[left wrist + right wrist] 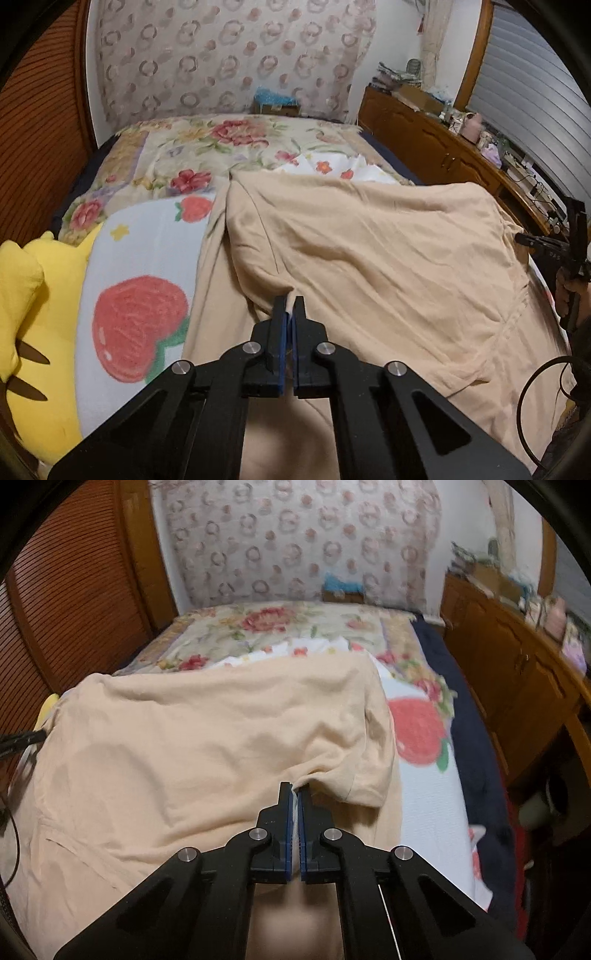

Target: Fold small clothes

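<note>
On the bed, over the strawberry blanket, lies the beige shirt, spread wide and wrinkled. My left gripper is pinched tight on a fold near its left side; my right gripper is clamped on fabric beside the sleeve.

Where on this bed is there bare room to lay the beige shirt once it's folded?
Freest is the floral quilt between the beige shirt and the headboard wall. The strawberry blanket, between shirt and navy bed edge, is bare too. Crowded: the yellow plush hems the other side, and both the left gripper and right gripper pinch the shirt.
</note>
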`<state>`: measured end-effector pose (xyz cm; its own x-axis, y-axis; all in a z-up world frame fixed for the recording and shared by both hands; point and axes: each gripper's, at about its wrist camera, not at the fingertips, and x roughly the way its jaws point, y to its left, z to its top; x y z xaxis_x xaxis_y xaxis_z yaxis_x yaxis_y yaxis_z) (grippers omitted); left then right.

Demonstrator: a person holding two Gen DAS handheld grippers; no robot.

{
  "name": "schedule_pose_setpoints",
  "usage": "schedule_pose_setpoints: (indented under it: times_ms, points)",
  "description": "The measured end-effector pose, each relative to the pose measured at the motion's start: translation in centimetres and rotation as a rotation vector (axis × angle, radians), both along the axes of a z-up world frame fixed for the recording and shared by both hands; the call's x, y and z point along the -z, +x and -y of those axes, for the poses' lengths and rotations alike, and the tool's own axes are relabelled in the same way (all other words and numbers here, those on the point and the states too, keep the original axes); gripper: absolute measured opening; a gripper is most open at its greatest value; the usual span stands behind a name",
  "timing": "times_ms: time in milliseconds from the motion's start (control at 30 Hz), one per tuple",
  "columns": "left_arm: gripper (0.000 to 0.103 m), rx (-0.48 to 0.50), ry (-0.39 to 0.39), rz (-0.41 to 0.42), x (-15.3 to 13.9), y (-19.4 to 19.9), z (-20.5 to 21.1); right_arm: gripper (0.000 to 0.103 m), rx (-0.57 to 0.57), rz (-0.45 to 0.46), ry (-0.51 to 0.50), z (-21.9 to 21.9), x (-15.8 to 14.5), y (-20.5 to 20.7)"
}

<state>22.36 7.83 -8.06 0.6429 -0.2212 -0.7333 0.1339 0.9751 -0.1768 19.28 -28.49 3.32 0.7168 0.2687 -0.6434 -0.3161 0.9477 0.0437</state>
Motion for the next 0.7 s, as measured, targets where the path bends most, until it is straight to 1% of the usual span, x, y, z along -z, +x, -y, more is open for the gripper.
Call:
schedule_pose_setpoints:
  times_ms: [67,133,333,400,700]
  points:
    - [0.002,-0.016,-0.012,0.029,-1.0,-0.4,-0.5,0.002,-0.018,0.031,0.031,0.1,-0.9,-0.8]
    - [0.002,-0.035,-0.019,0.064,-2.2,-1.0,-1.0,0.002,-0.015,0.063,0.041,0.4,-1.7,-1.5]
    - [0.002,-0.059,-0.027,0.144,-4.8,-3.1,-1.9,0.002,-0.03,0.127,0.091,1.6,-3.6,-3.7]
    - [0.002,-0.063,-0.028,0.163,-5.3,-3.8,-1.9,0.002,-0.037,0.146,0.109,2.0,-3.8,-4.7]
    - [0.002,-0.096,-0.024,0.25,-7.7,-7.6,-2.9,0.002,-0.062,0.226,0.124,3.0,-3.2,-9.0]
